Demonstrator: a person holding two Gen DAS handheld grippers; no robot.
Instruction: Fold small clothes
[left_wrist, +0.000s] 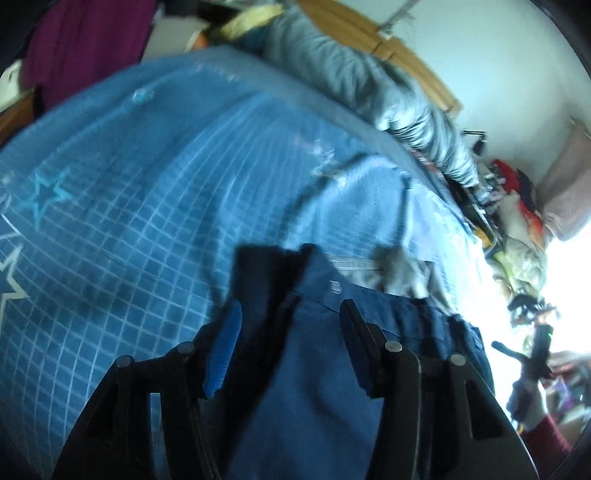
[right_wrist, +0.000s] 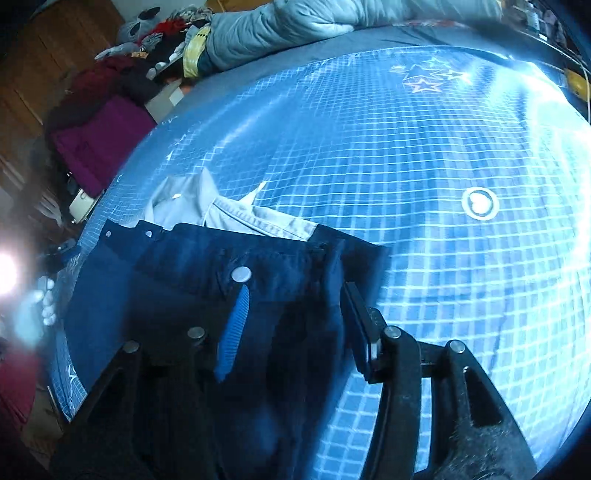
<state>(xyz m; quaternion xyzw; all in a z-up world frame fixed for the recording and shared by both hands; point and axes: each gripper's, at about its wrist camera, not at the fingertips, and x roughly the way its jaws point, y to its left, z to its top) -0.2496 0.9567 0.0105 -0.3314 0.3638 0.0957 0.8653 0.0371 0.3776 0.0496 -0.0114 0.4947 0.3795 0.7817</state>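
A dark navy garment lies on the blue grid mat, its collar edge pointing away from me. My left gripper hovers over it, open, with the cloth spread between and under the fingers. In the right wrist view the navy garment shows a round metal button. My right gripper is open above the garment's right edge, one finger over the cloth and the other at the mat. A pale grey garment sticks out from under the navy one.
The grid mat covers a bed. A grey quilt is bunched along the far side, and a maroon cloth lies beyond the left edge. A red sleeve shows at the lower right, with clutter against the wall.
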